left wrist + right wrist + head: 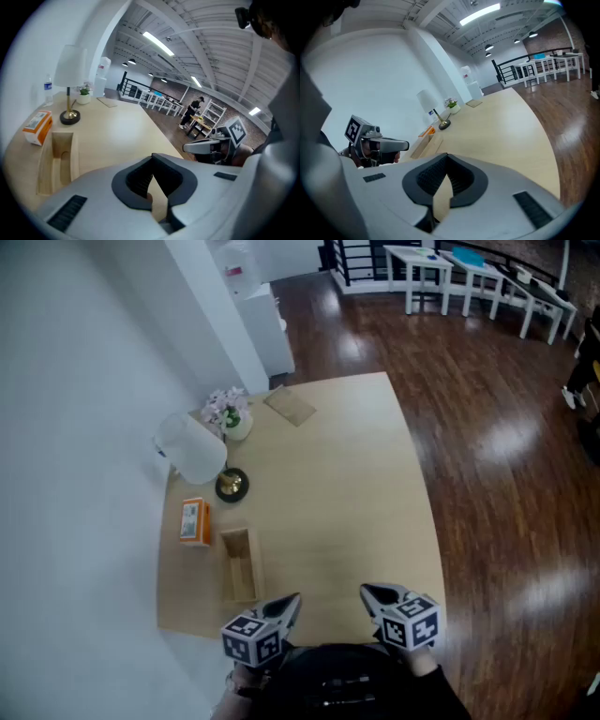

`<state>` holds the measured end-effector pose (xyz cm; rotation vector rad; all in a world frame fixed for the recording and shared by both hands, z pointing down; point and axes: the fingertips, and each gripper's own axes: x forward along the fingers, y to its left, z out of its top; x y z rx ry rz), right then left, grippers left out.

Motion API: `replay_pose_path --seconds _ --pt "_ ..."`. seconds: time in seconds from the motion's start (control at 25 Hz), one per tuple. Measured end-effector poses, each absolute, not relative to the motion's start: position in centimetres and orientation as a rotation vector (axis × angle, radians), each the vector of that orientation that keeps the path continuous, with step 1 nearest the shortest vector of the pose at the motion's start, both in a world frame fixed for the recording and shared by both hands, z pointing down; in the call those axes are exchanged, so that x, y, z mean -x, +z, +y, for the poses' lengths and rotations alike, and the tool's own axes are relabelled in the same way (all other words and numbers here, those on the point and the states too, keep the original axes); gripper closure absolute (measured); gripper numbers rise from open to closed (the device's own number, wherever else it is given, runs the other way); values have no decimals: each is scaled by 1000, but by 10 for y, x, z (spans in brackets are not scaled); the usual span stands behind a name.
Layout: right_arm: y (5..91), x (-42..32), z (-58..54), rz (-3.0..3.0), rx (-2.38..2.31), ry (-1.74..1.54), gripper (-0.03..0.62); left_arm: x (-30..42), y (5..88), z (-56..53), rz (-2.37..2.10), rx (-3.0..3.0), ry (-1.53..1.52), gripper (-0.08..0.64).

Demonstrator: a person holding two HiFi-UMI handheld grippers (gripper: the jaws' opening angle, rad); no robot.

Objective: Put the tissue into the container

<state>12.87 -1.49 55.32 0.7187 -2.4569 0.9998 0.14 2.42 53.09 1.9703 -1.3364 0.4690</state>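
An orange tissue box (194, 521) lies near the table's left edge, also in the left gripper view (37, 125). Just in front of it stands a long open wooden container (239, 563), which looks empty (58, 157). My left gripper (289, 601) hovers at the table's near edge, jaws shut with nothing between them (152, 158). My right gripper (368, 593) hangs beside it, likewise shut and empty (446, 157). Both are well short of the box and container. No loose tissue shows.
A lamp with a white shade (192, 448) and brass base (232, 485) stands behind the tissue box. A pot of pink flowers (228, 413) and a flat brown mat (290, 406) sit at the far end. Dark wooden floor lies to the right, white tables (478, 277) beyond.
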Motion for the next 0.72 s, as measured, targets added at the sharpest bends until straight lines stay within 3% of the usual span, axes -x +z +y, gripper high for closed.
replay_pose_path --seconds 0.2,0.72 --pt "563 -135 -10 -2424 -768 1030 588 42 529 23 -1429 -1905 425 555" --pt "561 -53 -7 -2287 -1011 1021 588 310 551 -23 -1690 -1840 513 555"
